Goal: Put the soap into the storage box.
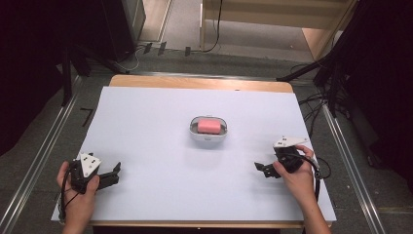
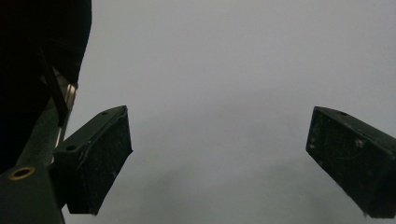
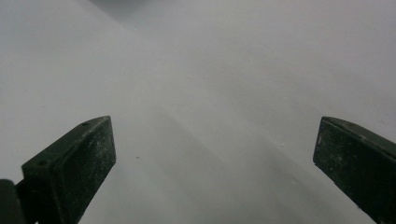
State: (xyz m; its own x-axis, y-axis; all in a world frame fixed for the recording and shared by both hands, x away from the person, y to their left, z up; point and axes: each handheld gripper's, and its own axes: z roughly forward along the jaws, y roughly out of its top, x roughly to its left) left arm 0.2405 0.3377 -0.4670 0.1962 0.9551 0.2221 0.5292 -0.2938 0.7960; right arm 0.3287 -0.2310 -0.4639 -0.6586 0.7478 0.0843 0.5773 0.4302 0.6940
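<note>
A pink bar of soap (image 1: 208,126) lies in a white oval soap dish (image 1: 208,136) near the middle of the white table sheet (image 1: 156,117). My left gripper (image 1: 116,171) rests at the near left of the sheet, held by a hand, and points right. In the left gripper view its gripper (image 2: 217,158) stands open over bare sheet. My right gripper (image 1: 260,168) sits at the near right, pointing left, well short of the dish. The right gripper view shows that gripper (image 3: 215,163) open too, with nothing between the jaws.
The sheet covers a wooden table (image 1: 199,83) whose far edge shows. Metal rails (image 1: 39,146) run along both sides of the table. Black stands and cables (image 1: 316,97) crowd the floor at the back right, and dark equipment (image 1: 117,29) sits at the back left.
</note>
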